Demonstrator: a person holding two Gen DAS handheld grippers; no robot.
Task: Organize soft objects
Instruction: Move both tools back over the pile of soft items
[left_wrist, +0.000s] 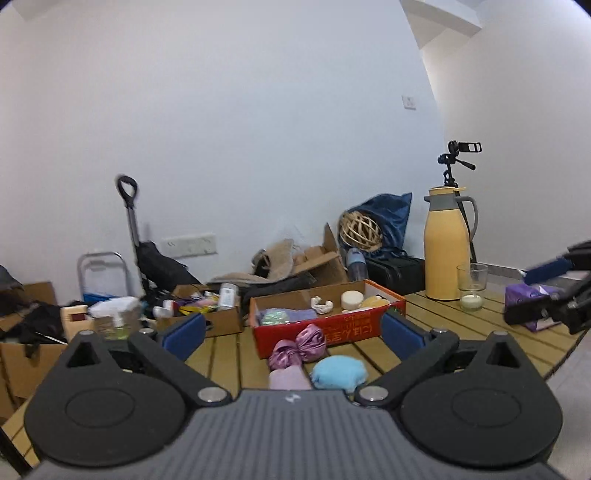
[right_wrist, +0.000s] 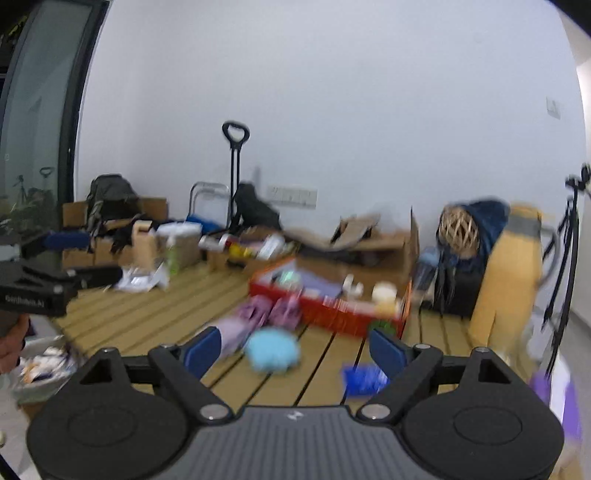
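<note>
A red box (left_wrist: 373, 326) stands on the slatted wooden table (left_wrist: 461, 332) and holds several soft items. In front of it lie a shiny purple bow (left_wrist: 297, 347), a light blue sponge (left_wrist: 339, 373) and a pale lilac cloth (left_wrist: 289, 379). My left gripper (left_wrist: 293, 330) is open and empty, above these three. The right wrist view is blurred; it shows the red box (right_wrist: 325, 314), the blue sponge (right_wrist: 272, 349), the purple bow (right_wrist: 269, 312) and the lilac cloth (right_wrist: 232, 332). My right gripper (right_wrist: 295, 349) is open and empty, with the sponge between its fingers' lines.
A yellow thermos (left_wrist: 446, 245) and a glass (left_wrist: 471, 286) stand at the table's far right. A purple tissue pack (left_wrist: 524, 295) lies beside the other gripper (left_wrist: 561, 288). A small cardboard box (left_wrist: 214, 317) of clutter sits left. A blue item (right_wrist: 364, 378) lies near my right finger.
</note>
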